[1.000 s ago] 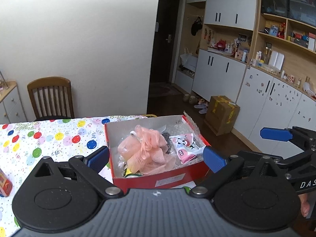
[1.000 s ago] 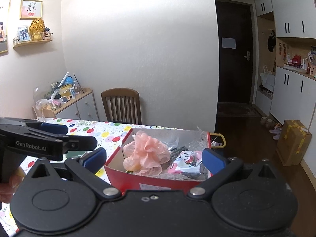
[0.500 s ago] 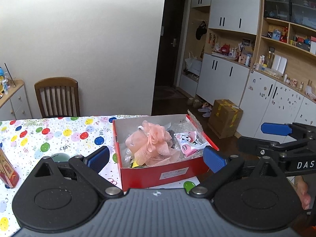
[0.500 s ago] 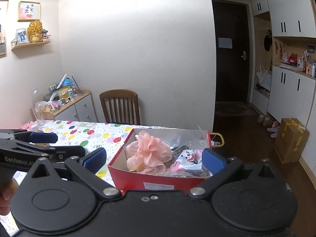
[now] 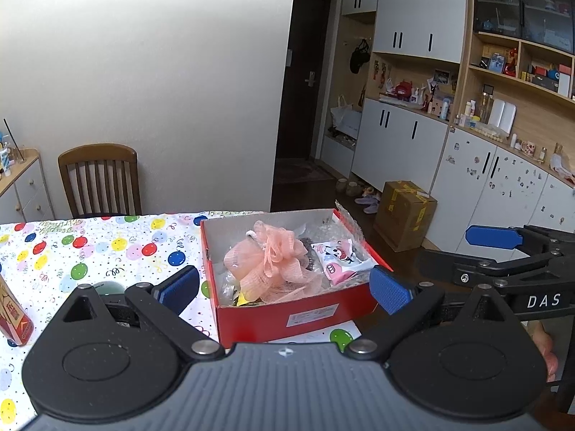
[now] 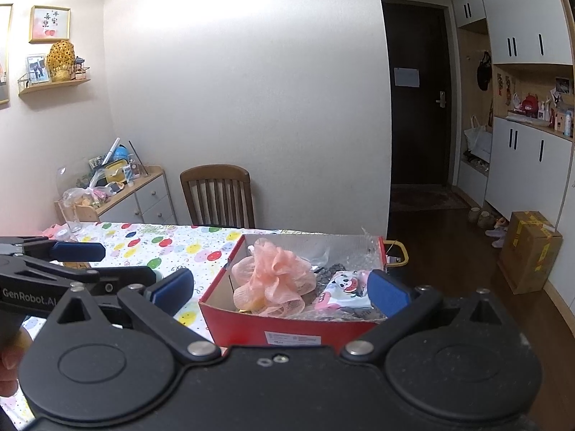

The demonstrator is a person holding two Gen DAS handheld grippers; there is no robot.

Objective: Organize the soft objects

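Observation:
A red shoebox (image 5: 294, 318) (image 6: 287, 334) stands at the table's right end. Inside it lie a pink mesh bath pouf (image 5: 275, 258) (image 6: 276, 278), a pink cartoon-print packet (image 5: 341, 256) (image 6: 343, 289) and crinkled clear plastic. My left gripper (image 5: 285, 289) is open, held back from the box with nothing between its blue pads. My right gripper (image 6: 280, 289) is open too, level with the box's near wall and empty. Each gripper shows at the edge of the other's view: the right one (image 5: 503, 251) and the left one (image 6: 68, 262).
The table wears a balloon-print cloth (image 5: 90, 251). A red carton (image 5: 16, 318) and a green round lid (image 5: 109, 289) sit on its left part. A wooden chair (image 5: 100, 179) stands behind the table, and a cardboard box (image 5: 404, 212) sits on the floor by white cabinets.
Both grippers have drawn back and swung a little; the box sits slightly lower and further right in the left view. The red carton has come further into sight. Nothing was grasped.

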